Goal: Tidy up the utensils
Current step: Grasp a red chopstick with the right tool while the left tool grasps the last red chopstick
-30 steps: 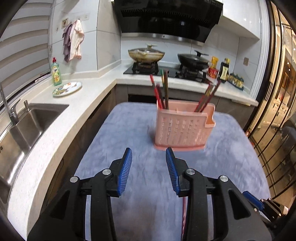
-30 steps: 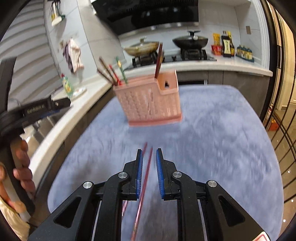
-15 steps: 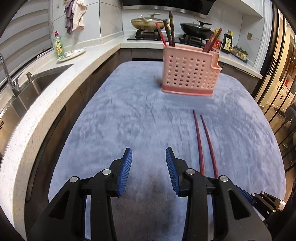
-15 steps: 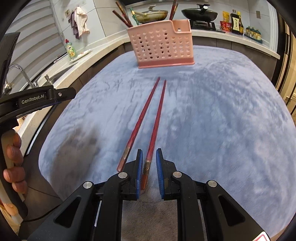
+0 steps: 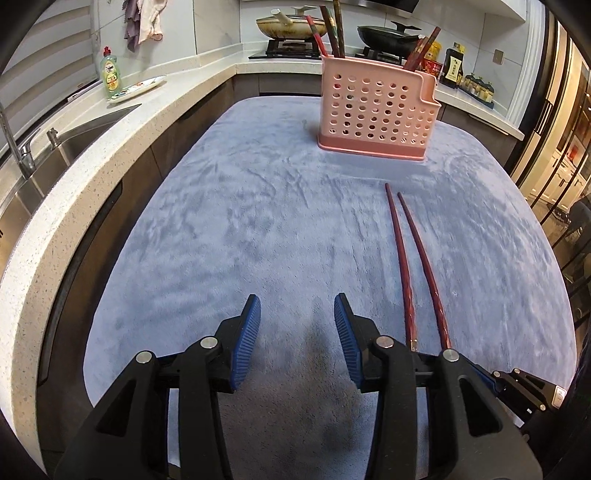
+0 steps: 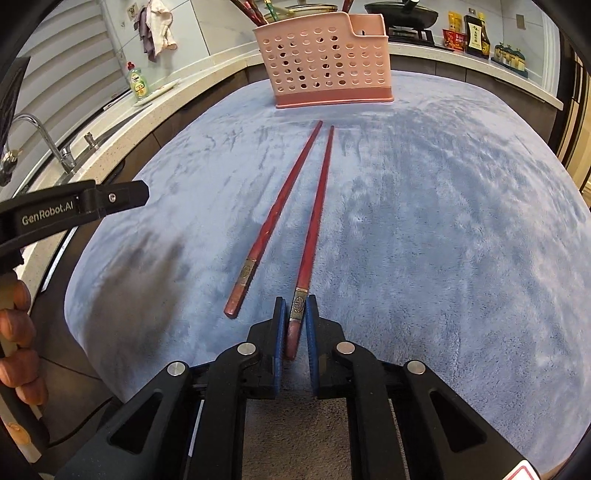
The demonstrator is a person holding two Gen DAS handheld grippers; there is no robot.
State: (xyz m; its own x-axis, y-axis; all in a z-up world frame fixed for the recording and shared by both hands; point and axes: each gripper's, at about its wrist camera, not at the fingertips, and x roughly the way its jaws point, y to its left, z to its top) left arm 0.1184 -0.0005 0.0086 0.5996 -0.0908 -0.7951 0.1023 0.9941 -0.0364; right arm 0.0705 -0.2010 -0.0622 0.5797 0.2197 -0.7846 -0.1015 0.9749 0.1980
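Note:
Two red chopsticks lie side by side on the blue cloth, pointing at a pink perforated utensil holder (image 6: pixel 325 62) at the far end, which holds several chopsticks. My right gripper (image 6: pixel 295 301) has its blue pads around the near end of the right chopstick (image 6: pixel 314 218), nearly closed with small gaps showing. The left chopstick (image 6: pixel 275 218) lies free beside it. In the left wrist view, my left gripper (image 5: pixel 297 306) is open and empty, low over the cloth, left of both chopsticks (image 5: pixel 402 258). The holder (image 5: pixel 376 110) stands far ahead.
A speckled counter (image 5: pixel 92 177) with a sink (image 5: pixel 44 162) runs along the left, with a green soap bottle (image 5: pixel 110 74) and a plate. A stove with pans (image 5: pixel 288 27) and sauce bottles (image 5: pixel 452 68) is behind the holder. The cloth-covered table edge (image 5: pixel 554 277) drops off at right.
Both grippers have pulled back from the holder and come down low over the cloth. The two chopsticks now lie on the cloth, with the right gripper's pads slightly wider around one.

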